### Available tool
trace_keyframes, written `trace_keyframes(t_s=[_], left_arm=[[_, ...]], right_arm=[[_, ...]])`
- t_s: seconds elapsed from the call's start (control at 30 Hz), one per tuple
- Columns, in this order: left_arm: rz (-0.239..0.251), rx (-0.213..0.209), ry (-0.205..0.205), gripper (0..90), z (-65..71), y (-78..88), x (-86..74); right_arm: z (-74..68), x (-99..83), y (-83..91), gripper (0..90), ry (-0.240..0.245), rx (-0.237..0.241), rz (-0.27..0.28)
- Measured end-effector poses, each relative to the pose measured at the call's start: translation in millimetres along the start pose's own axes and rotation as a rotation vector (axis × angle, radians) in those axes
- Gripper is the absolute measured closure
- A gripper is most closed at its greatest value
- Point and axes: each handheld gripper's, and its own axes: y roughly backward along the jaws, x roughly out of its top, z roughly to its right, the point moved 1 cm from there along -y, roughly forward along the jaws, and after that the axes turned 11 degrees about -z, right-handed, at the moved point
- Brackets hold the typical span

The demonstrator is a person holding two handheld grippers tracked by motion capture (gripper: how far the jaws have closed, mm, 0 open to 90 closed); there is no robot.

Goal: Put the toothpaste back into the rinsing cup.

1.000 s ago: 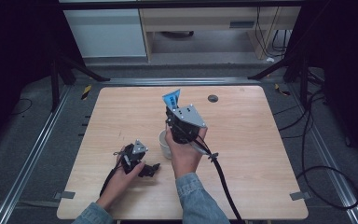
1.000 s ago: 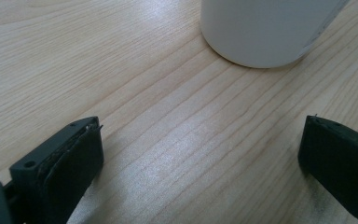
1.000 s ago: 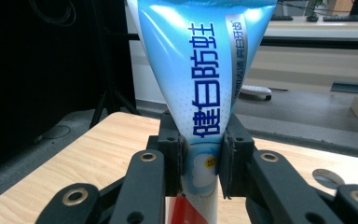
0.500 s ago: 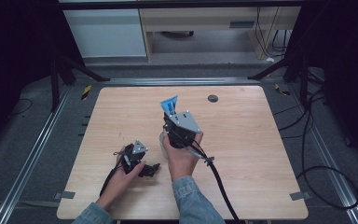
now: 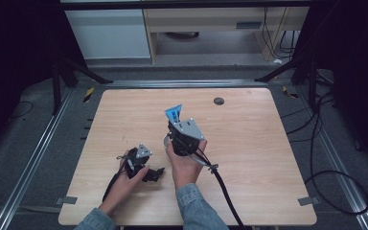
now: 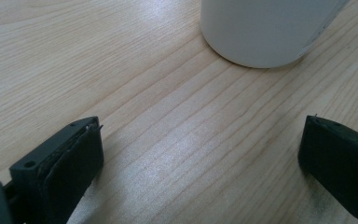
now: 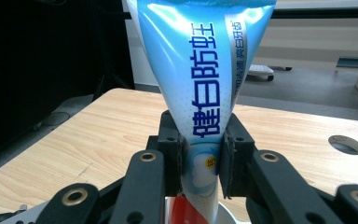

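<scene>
Left gripper (image 5: 155, 173) resting low on the table (image 5: 249, 143), jaws wide, nothing between them, white cup (image 6: 265, 32) just ahead. Beyond, right gripper (image 7: 200, 158) clamped on an upright blue tube (image 7: 203, 74), cap end down over the cup. Risk: tube off-centre catching the rim, tipping the unsteadied cup.

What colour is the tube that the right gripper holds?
The tube is light blue with dark blue writing and red near its lower end, clearest in the right gripper view.
</scene>
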Motion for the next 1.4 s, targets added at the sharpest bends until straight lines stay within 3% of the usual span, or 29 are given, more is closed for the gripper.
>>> trace_keyframes(t_s=[1.4], left_arm=[[0.002, 0.0, 0.001, 0.0, 0.1, -0.2, 0.0]], right_arm=[[10.7, -16.8, -20.5, 73.1, -0.035, 0.002, -0.085]])
